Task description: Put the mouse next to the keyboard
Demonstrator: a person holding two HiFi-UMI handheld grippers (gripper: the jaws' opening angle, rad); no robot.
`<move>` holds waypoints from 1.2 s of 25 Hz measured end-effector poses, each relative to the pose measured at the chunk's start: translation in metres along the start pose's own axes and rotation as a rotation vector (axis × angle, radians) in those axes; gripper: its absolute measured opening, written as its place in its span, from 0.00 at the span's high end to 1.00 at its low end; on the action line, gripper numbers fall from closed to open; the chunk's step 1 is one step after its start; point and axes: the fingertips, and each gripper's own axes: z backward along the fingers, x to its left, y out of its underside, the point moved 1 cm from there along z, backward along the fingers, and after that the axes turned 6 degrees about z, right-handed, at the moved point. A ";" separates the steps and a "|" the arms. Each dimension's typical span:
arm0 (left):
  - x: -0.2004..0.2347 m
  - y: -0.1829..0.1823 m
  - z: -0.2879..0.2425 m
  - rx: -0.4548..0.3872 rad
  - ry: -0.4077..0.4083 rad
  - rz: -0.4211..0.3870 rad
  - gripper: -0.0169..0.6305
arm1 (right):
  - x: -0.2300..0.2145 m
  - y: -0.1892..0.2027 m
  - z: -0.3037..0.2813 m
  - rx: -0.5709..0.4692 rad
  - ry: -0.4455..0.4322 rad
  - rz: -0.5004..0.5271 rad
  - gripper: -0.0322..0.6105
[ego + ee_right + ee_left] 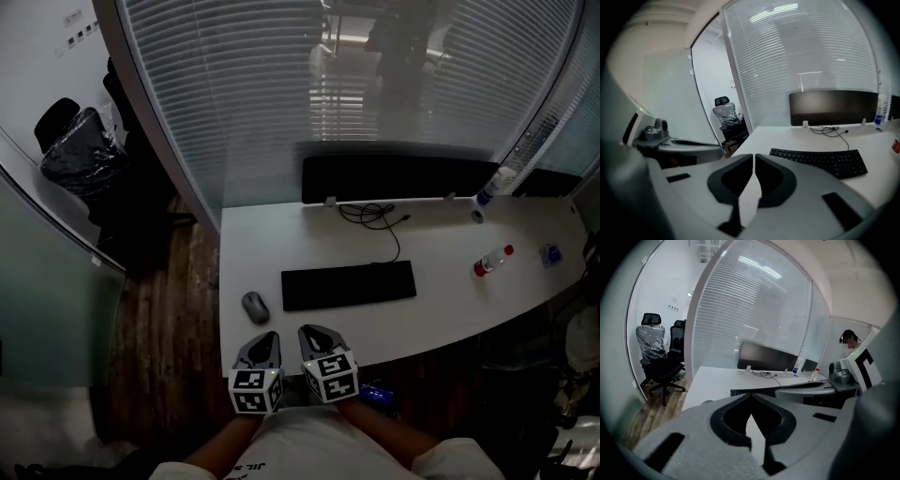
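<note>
Left gripper [265, 337], right gripper [315, 331] jaws together, empty. Mouse [255, 307] (largely hidden, left gripper view) near keyboard [349, 284].

The left claw [265, 337] and right claw [314, 332] were grey moulded shells with black inner linings. Each bore a white cube [255, 390] printed with black square markers. The person wore a white short-sleeved shirt [309, 439], lower centre.
</note>
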 end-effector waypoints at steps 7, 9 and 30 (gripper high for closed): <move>0.039 0.003 -0.006 0.000 -0.076 0.028 0.96 | 0.010 0.000 -0.041 0.030 -0.032 0.026 0.94; 0.052 0.001 -0.006 -0.014 -0.091 0.033 0.96 | 0.016 0.001 -0.053 0.040 -0.053 0.027 0.94; 0.133 0.034 0.006 0.029 -0.215 0.127 0.96 | 0.049 0.049 -0.200 0.247 -0.094 0.079 0.49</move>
